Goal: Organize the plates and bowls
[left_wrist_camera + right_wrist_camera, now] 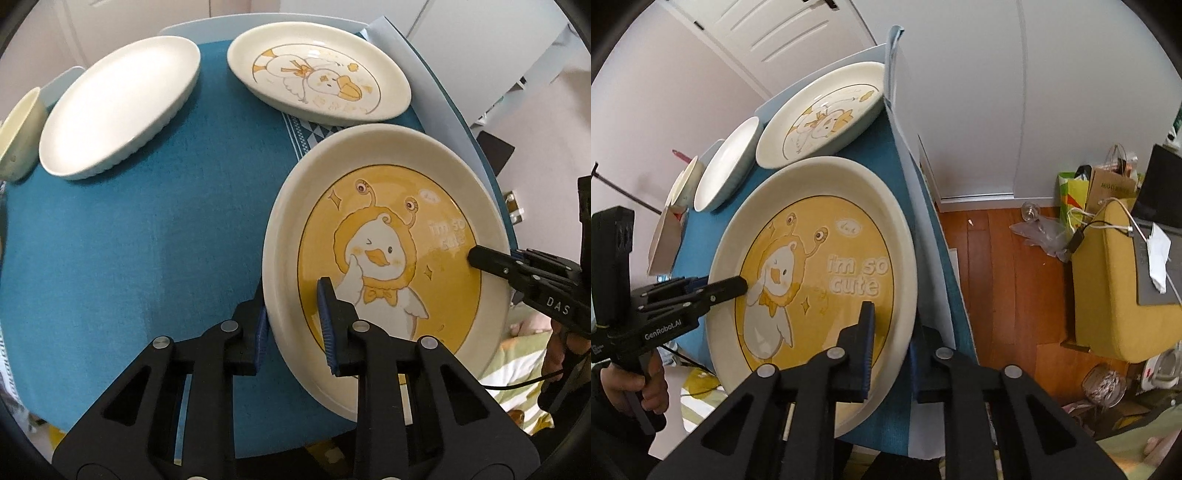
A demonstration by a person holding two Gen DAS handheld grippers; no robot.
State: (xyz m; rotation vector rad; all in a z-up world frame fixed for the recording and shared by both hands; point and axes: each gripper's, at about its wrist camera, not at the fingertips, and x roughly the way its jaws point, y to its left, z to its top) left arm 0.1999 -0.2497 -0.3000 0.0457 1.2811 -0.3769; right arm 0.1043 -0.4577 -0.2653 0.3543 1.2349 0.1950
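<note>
Left gripper: your left gripper (295, 317) has its blue ribbed pads closed over the near rim of the yellow duck plate (388, 236) — one finger above the glaze, one beneath.
Right gripper: your right gripper (890, 345) pinches the same plate's opposite rim in the same way; in the left wrist view its black finger tip enters at middle right.
Yellow duck plate: round, glossy ceramic, with a cream rim, a yellow centre, a cartoon duck and the words "i'm so cute". It sits at lower right of the left wrist frame, tilted over the cloth's edge.
Tablecloth: a teal woven tablecloth (147, 240) with a matte, fine-grained surface and a patterned band between the two duck plates.
Second duck plate: a cream plate with an orange line-drawn duck (317, 74), top centre, just beyond the held plate.
White dish: a plain oval white dish (118, 107) with a ribbed outer wall, upper left.
Bowl: a pale bowl (20, 136) at the far left edge, just beside the dish.
Off the table: wooden floor (997, 277) and a yellow padded seat (1108, 295), right of the right wrist frame.
</note>
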